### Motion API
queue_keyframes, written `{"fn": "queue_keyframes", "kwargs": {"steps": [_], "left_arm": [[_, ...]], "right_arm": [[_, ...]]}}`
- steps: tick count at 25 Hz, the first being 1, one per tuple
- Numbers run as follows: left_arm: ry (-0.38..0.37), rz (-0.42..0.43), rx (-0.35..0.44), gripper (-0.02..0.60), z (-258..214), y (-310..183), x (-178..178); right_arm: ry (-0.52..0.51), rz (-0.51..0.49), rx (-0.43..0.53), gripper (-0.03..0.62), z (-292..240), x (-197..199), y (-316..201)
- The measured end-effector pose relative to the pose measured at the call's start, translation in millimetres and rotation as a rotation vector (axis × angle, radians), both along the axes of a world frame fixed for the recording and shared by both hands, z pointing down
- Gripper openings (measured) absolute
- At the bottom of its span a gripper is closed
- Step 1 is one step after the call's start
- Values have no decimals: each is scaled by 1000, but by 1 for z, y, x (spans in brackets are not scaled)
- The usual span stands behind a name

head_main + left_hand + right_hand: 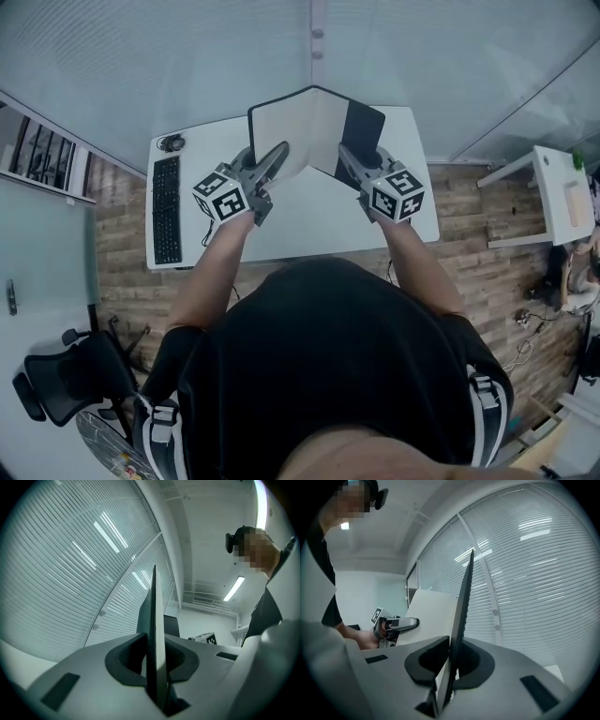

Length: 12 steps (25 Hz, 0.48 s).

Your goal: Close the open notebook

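Note:
A notebook (309,127) with black covers and cream pages stands half-folded on the white desk (309,225), its two halves raised into a V with the spine at the back. My left gripper (274,159) is shut on the edge of the left half (157,634), which rises thin and edge-on between its jaws. My right gripper (350,157) is shut on the edge of the right half, the black cover (461,616). In the right gripper view the cream left page (429,613) and the left gripper (396,624) show across the fold.
A black keyboard (166,208) lies along the desk's left edge with a small dark object (172,142) behind it. Glass walls with blinds (187,56) close off the back. A black office chair (66,380) stands lower left, and another white table (562,192) is at right.

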<state>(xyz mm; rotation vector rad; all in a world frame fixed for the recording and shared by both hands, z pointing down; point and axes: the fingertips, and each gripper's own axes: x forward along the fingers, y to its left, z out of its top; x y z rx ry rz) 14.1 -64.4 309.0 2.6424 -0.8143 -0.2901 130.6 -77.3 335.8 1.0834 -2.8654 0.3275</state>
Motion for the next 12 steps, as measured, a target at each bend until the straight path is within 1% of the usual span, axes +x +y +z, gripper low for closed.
{"fn": "queue_keyframes", "kwargs": {"steps": [7, 12], "left_arm": [[0, -10, -12, 66, 0, -20, 27], [3, -22, -22, 67, -3, -30, 34]], "right_arm": [[-7, -13, -5, 54, 1, 28, -22], [-5, -27, -14, 54, -2, 36, -34]]}}
